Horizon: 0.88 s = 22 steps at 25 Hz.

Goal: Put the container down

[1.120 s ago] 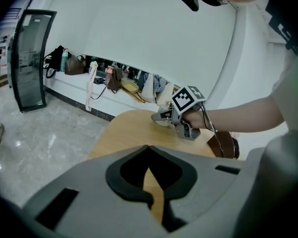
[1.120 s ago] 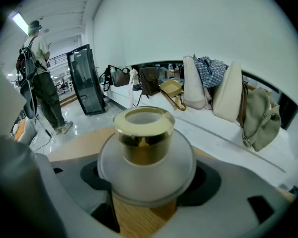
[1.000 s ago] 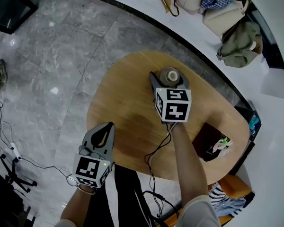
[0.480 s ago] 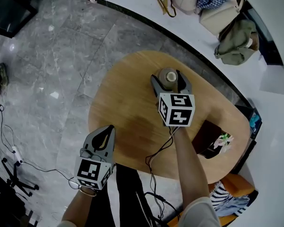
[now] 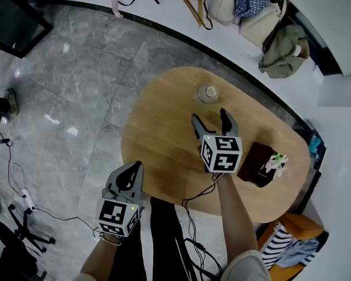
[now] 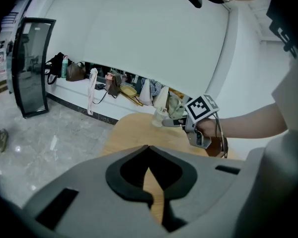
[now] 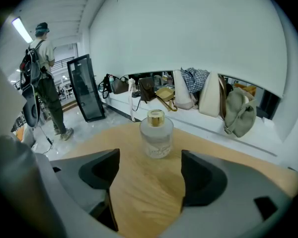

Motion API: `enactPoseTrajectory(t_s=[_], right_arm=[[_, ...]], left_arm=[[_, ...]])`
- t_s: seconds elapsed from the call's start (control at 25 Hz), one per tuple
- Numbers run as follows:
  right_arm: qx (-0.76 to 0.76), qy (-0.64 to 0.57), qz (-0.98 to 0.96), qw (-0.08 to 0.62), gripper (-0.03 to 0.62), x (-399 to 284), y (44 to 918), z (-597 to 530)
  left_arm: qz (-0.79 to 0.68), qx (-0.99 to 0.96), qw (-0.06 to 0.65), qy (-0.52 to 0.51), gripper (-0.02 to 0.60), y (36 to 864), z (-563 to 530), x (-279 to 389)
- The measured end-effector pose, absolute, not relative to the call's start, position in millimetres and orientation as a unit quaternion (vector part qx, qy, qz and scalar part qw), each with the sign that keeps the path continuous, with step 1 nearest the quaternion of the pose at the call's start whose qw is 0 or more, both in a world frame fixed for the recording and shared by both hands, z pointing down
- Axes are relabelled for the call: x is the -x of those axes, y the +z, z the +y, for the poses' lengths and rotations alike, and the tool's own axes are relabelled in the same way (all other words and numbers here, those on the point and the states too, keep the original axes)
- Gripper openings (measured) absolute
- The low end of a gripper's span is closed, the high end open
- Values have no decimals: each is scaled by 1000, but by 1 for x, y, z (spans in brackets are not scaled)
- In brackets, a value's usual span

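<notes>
**Container at rest on the table, ahead of the spread right fingers**

A rounded wooden table (image 5: 164, 127) stands on a grey marble floor (image 5: 64, 81), bounded on its far side by a curved white ledge carrying a row of bags (image 5: 281, 45). The container (image 5: 207, 92), a frosted glass bottle with a gold cap, stands upright on the far part of the table with nothing touching it. The right gripper (image 5: 209, 117) is held over the middle of the table and points at the bottle. Its fingers (image 5: 195, 122) are opening and already stand wide apart, with only bare wood between them.

In the right gripper view the container (image 7: 157, 135) appears beyond the two dark finger pads (image 7: 102, 168). It is centred on the gap between them but lies clear of both tips, so the bottle is ahead of the fingers rather than between them.

A dark box (image 5: 257, 161) topped with a small flower sits on the table just right of the right gripper. The left gripper (image 5: 134, 167) is held off the near edge of the table, beside the person's legs. In the left gripper view its fingers (image 6: 124, 177) are closed against each other and hold nothing. A person with a backpack (image 7: 39, 78) stands on the floor near a black-framed glass panel (image 7: 87, 86).
</notes>
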State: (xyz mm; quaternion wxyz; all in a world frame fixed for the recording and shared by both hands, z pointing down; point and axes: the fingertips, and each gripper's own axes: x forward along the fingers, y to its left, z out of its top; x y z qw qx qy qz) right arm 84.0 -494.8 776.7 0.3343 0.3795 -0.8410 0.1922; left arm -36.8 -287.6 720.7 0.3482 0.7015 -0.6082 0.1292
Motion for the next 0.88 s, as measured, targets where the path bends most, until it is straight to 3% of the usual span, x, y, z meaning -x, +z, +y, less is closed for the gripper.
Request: enactPoseTrajectory(t_s=[0.28,0.6,0.68,0.76,0.88], right_arm=[[-416,236,-831,285,371,-111,690,-410],[-456,215,-843,186,360,-80,544,-330],[-476,200,-839,172,316,-81,509,-311],[-498,182,-833,159,201,-85,474,-297],[-519,163,-829,132,199,-89,424,-281]], left_arm=[[-611,-703,348,109,8,655,-258,49],[-591,-754,277,77,8,520,-251,78],[-596,-750,277,73,8,497,-239,82],[-596,-751,276,61,8,475,-229,81],[-583,-767,264,53,8,445,-219,76]])
